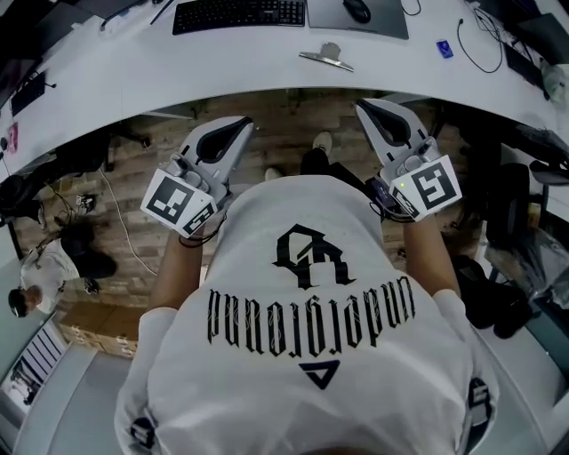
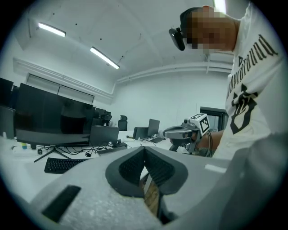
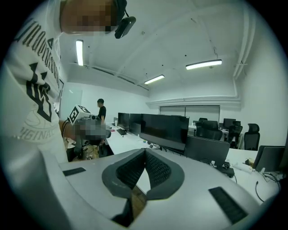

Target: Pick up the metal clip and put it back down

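The metal clip lies untouched at top centre on the white desk, while the left gripper and right gripper hang below its edge, jaws together and empty, so one should open before reaching up squarely.

Silver metal clip, white desk, black keyboard, black-lettered white shirt.

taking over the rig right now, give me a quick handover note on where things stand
Left hand-held gripper: shut, empty, held by the torso, short of the desk edge.
Right hand-held gripper: shut, empty, held likewise.
Metal clip: lying on the white desk, near its front edge, ahead of both grippers and touching neither.
Done: nothing visible; whether the clip was already lifted cannot be told.
Left, if not: open one gripper, reach, lift the clip, set it back.
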Demonstrator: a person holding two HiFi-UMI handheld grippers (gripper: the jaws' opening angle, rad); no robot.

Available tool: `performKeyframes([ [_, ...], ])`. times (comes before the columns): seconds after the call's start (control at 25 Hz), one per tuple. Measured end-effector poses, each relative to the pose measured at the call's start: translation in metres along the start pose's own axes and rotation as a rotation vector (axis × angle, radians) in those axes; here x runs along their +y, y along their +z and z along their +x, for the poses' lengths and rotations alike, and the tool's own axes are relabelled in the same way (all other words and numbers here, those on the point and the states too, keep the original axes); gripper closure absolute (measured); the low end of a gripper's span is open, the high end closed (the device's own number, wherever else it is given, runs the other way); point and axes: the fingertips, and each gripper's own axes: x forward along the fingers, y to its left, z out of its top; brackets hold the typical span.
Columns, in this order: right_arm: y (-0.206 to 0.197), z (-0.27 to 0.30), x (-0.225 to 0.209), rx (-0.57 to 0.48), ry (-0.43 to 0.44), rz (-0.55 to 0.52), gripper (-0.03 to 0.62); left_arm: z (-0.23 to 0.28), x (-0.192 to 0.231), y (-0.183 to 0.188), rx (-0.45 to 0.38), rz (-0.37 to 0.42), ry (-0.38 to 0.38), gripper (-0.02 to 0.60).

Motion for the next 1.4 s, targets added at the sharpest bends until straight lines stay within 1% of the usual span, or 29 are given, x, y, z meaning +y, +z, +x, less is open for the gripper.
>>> performKeyframes([
  [0.2, -0.004, -0.024, 0.031, 0.008, -0.023, -0.003, 0.580, -0.018, -0.020, -0.004, -0.013, 0.004, -0.016, 0.568],
  [0.44, -0.007, -0.049, 0.047, -0.002, -0.008, -0.012, 0.580, -0.024, -0.049, -0.006, -0.031, 0.010, -0.002, 0.568],
  [0.68, -0.018, -0.078, 0.052, -0.005, 0.061, -0.023, 0.580, -0.016, -0.079, -0.010, -0.042, 0.004, 0.053, 0.568],
  [0.92, -0.039, -0.124, 0.047, 0.002, 0.129, -0.023, 0.580, 0.007, -0.128, -0.025, -0.043, -0.022, 0.113, 0.568],
  [1.2, -0.059, -0.171, 0.050, 0.000, 0.205, -0.021, 0.580, 0.027, -0.194, -0.040, -0.035, -0.030, 0.141, 0.568],
  [1.4, -0.064, -0.198, 0.052, -0.014, 0.236, -0.026, 0.580, 0.031, -0.223, -0.043, -0.036, -0.031, 0.175, 0.568],
])
